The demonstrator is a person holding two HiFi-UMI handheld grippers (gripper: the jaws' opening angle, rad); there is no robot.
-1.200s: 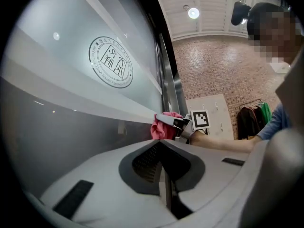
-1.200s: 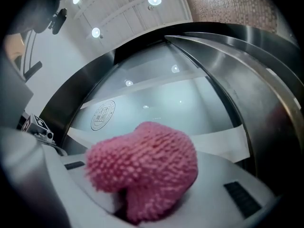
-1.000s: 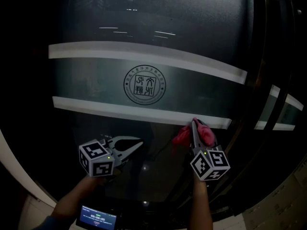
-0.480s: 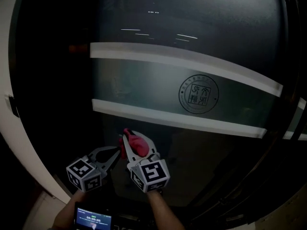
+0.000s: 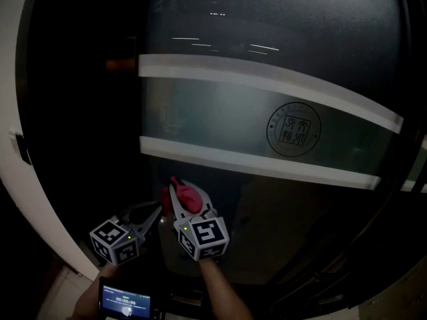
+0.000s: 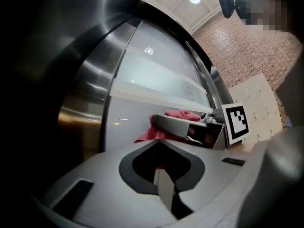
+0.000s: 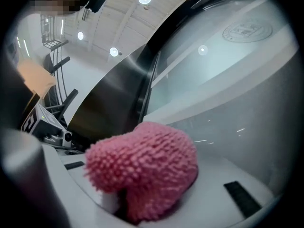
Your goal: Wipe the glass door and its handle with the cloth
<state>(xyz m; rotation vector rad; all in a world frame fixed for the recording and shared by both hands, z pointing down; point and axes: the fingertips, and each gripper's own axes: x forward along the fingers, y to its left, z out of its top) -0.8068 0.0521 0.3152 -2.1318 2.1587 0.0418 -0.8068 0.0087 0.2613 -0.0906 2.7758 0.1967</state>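
The glass door (image 5: 267, 32) is dark, with a frosted band between two white stripes (image 5: 253, 159) and a round seal (image 5: 293, 129). My right gripper (image 5: 175, 187) is shut on a fluffy pink cloth (image 5: 187, 199) and holds it to the glass just below the lower stripe, near the door's left edge. From its own camera the cloth (image 7: 142, 170) bulges out between the jaws. My left gripper (image 5: 148, 217) sits close beside it on the left, jaws together and holding nothing; its closed tips (image 6: 160, 146) point at the cloth (image 6: 178, 114). I cannot make out a handle.
A brushed steel door frame (image 6: 90, 103) runs up the left side, with a white wall (image 5: 10, 79) beyond it. A small lit screen (image 5: 125, 302) sits by the left hand. Pale floor (image 5: 57, 292) shows at the bottom left.
Over the second the right gripper carried the cloth leftwards along the glass, from below the seal to right beside the left gripper. In the last half second both barely moved.
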